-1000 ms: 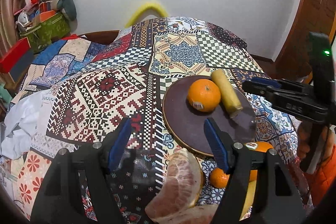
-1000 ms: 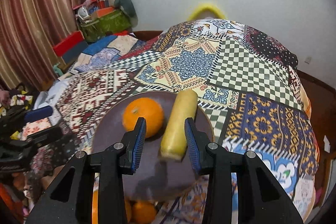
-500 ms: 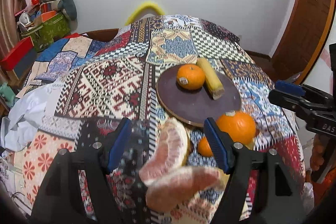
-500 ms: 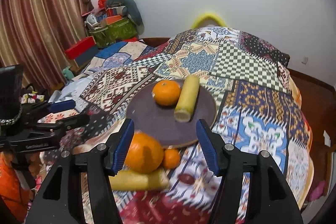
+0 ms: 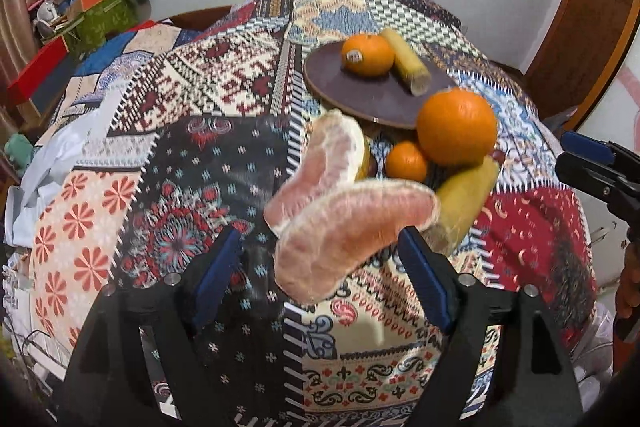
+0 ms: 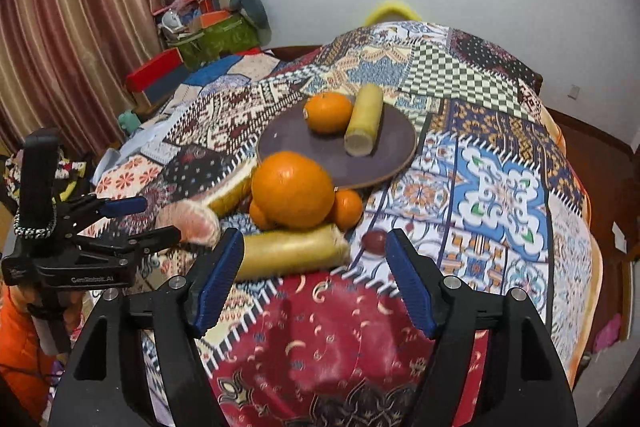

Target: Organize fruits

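Brown round plate (image 6: pixel 384 163), far of centre, holds an orange (image 6: pixel 328 111) and a yellow stick, released as the right gripper (image 6: pixel 314 279) has pulled back; both grippers, left gripper (image 5: pixel 320 279) included, stand wide open and empty near the remaining fruit pile (image 6: pixel 292 185).

The right claw (image 6: pixel 314 267) is spread wide above a patchwork cloth (image 6: pixel 492 187), nothing between its blue pads (image 6: pixel 218 279). Just ahead lies a pale yellow stick (image 6: pixel 288 253), with a big orange (image 6: pixel 294 189) behind it, flanked by a small orange (image 6: pixel 348 209). A dark round plate (image 6: pixel 384 159) farther back carries another orange (image 6: pixel 328 111) touching a second yellow stick (image 6: pixel 364 119). At left, the left claw (image 6: pixel 132 223) is parted near a pink pomelo segment (image 6: pixel 192 221)
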A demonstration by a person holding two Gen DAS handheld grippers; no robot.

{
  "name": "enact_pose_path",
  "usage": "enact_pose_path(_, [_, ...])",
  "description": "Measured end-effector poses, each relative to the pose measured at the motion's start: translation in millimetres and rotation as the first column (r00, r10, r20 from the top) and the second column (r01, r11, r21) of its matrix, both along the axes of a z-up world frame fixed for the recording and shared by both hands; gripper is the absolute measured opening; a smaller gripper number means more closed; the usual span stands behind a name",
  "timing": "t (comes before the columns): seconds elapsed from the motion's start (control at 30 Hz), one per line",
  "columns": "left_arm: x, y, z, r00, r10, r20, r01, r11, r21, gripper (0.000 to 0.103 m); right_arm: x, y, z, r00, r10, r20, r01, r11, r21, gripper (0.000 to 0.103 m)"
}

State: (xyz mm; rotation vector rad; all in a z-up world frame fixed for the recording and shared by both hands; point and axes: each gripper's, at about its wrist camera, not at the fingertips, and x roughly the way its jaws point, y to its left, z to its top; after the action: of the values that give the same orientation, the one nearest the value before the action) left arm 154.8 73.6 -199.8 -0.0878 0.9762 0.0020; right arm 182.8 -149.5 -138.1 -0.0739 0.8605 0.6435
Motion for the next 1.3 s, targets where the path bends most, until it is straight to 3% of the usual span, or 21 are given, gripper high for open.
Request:
enact_pose_path(0.43, [9, -13, -16, 0.999, -0.047, 0.011, 0.047, 0.998, 0.047, 0.08, -15, 27, -27, 0.998, 0.04, -0.057, -0.042, 0.998, -0.048, 0.073])
enact_pose_path(0.53, [8, -17, -16, 0.996, -0.086, 0.022, 0.085, 0.996, 0.039, 0.064, -15, 34, -34, 0.996, 0.049, -0.077, -0.054, 0.997, -0.061, 0.074])
enact_pose_path(0.6, [7, -18, -14, 0.996, -0.084, 0.034, 0.082, 0.995, 0.056, 0.061, -14, 39, -38, 0.995, 0.049, -0.089, -0.055, 0.996, -0.066, 0.074])
enact_pose_path(0.73, [1, -10, -7, 0.996, -0.067, 0.066, 0.065, 0.997, 0.033, 0.04, -13, 49, -44, 0.992, 0.052, -0.113, -0.06, 0.995, -0.074, 0.074])
enact_pose_path(0.83, [-4, -1, 0, 0.995, -0.064, 0.081, 0.065, 0.998, -0.014, 0.033, -11, 58, -47, 0.991, 0.035, -0.126, -0.045, 0.995, -0.085, 0.085])
enact_pose_path(1.07, [-11, 0, 0, 0.995, -0.068, 0.067, 0.07, 0.997, -0.016, 0.033, -9, 70, -57, 0.991, -0.028, -0.128, 0.011, 0.991, -0.133, 0.089])
enact_pose_path(1.3, [-12, 2, -8, 0.996, -0.079, 0.03, 0.081, 0.993, -0.089, 0.033, -18, 47, -51, 0.993, 0.041, -0.113, -0.054, 0.993, -0.11, 0.073])
